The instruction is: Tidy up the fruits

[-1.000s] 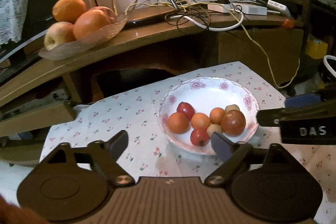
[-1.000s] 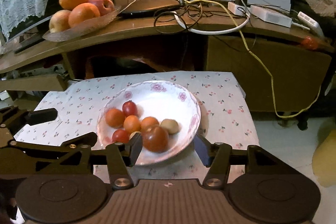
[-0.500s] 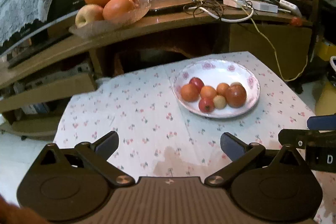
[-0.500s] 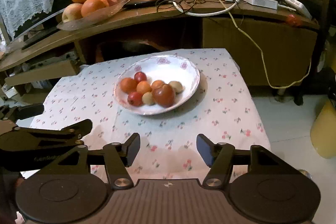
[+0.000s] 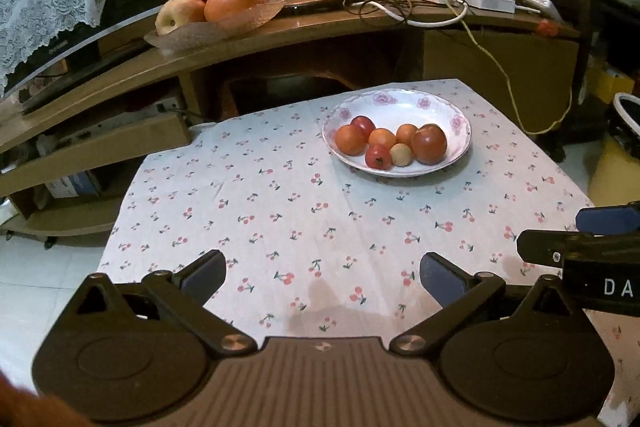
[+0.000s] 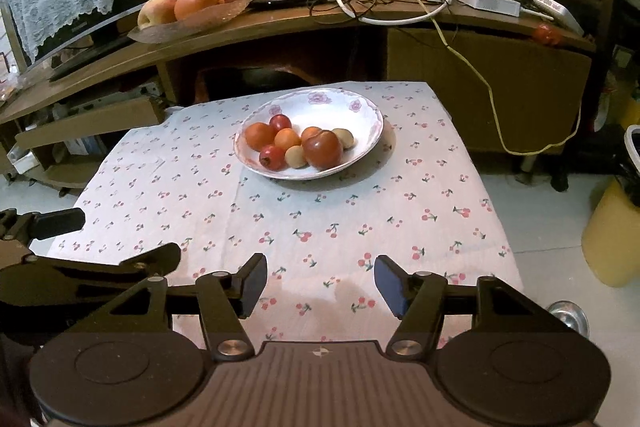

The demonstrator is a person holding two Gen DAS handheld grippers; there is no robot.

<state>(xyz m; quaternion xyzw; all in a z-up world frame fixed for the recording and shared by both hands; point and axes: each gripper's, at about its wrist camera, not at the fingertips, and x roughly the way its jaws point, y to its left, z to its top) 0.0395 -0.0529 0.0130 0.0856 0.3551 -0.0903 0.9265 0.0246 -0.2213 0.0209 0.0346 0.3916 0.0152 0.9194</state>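
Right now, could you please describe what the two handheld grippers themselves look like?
The left gripper and right gripper are alike: matte black linkage arms with silver pivot screws, dark blue finger pads, two round black housings and a ribbed brown-grey centre body. White letters "DA" show on the right gripper's side in the left wrist view. No cables or sleeves show.

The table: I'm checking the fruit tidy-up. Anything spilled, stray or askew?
One faint darker patch marks the tablecloth near its front edge, possibly damp. Otherwise nothing stands out: all the small fruits sit inside the floral plate, upright and unchipped.
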